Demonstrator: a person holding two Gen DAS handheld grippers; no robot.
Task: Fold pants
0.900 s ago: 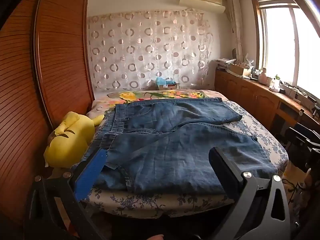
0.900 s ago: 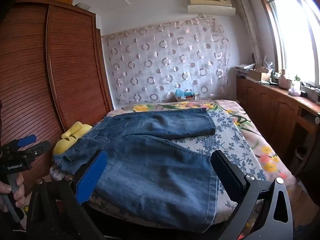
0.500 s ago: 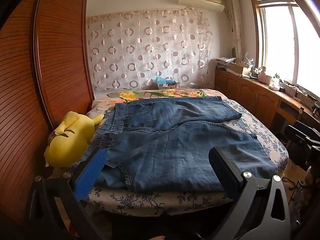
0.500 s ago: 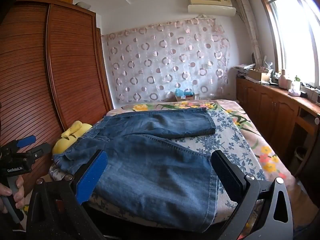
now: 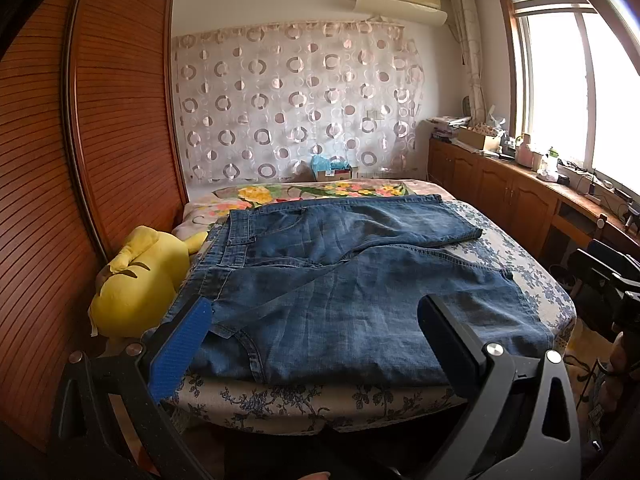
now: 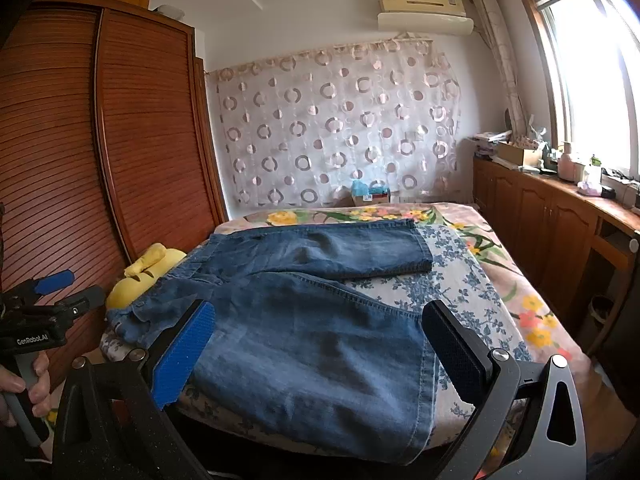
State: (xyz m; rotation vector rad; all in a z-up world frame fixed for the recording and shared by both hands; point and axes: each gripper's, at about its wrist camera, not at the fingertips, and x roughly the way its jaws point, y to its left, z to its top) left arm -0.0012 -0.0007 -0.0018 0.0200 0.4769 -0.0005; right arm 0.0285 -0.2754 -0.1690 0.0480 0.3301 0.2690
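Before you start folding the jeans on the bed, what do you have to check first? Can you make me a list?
1. Left tongs open and holding nothing: ok.
2. Right tongs open and holding nothing: ok.
3. Jeans spread out on the bed, both legs in sight: ok.
4. Jeans fully on the bed: not ok, the near leg's hem hangs over the front edge.
5. Yellow plush toy clear of the jeans: not ok, it sits right against the waistband side.
6. Nothing lying on top of the jeans: ok.
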